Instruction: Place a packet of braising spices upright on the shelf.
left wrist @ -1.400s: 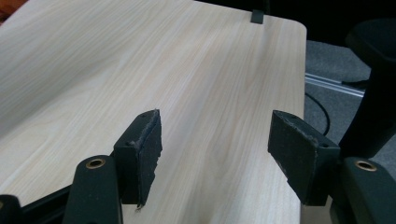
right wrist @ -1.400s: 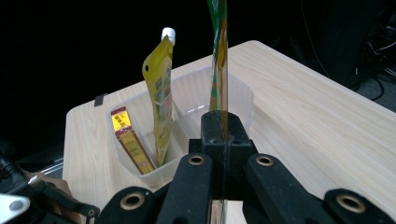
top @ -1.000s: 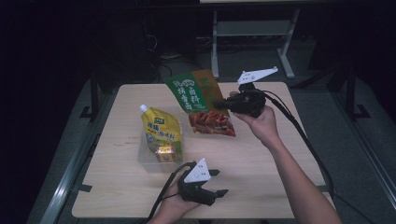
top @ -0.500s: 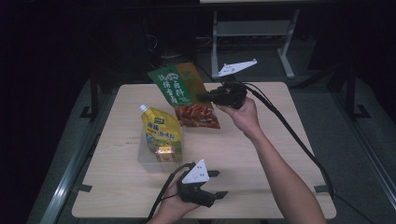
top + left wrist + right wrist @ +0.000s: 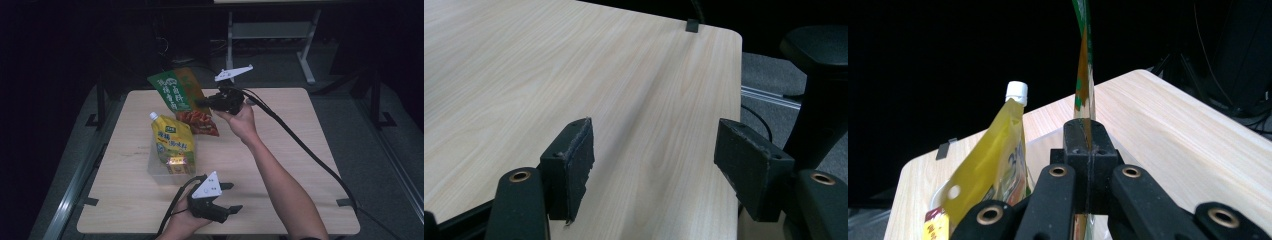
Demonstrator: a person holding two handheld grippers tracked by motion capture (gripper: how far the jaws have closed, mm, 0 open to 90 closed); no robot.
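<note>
A green and red snack bag (image 5: 175, 91) hangs above the table's far side, pinched at its edge by my right gripper (image 5: 201, 103), which is shut on it. In the right gripper view the bag (image 5: 1084, 75) rises edge-on from the closed jaws of that gripper (image 5: 1084, 134). Just left of it a yellow spouted pouch (image 5: 172, 142) with a white cap (image 5: 1016, 92) stands in a clear tub (image 5: 161, 172). My left gripper (image 5: 231, 197) rests open near the front edge, and nothing lies between its fingers (image 5: 574, 155).
The wooden table (image 5: 300, 150) has rounded corners and a metal frame. A cable (image 5: 300, 145) trails from the right gripper across the right side. A dark chair (image 5: 819, 85) stands beyond the table edge in the left gripper view.
My right gripper has carried the snack bag to the left and a little farther away, closer to the yellow pouch. The left gripper has stayed put.
</note>
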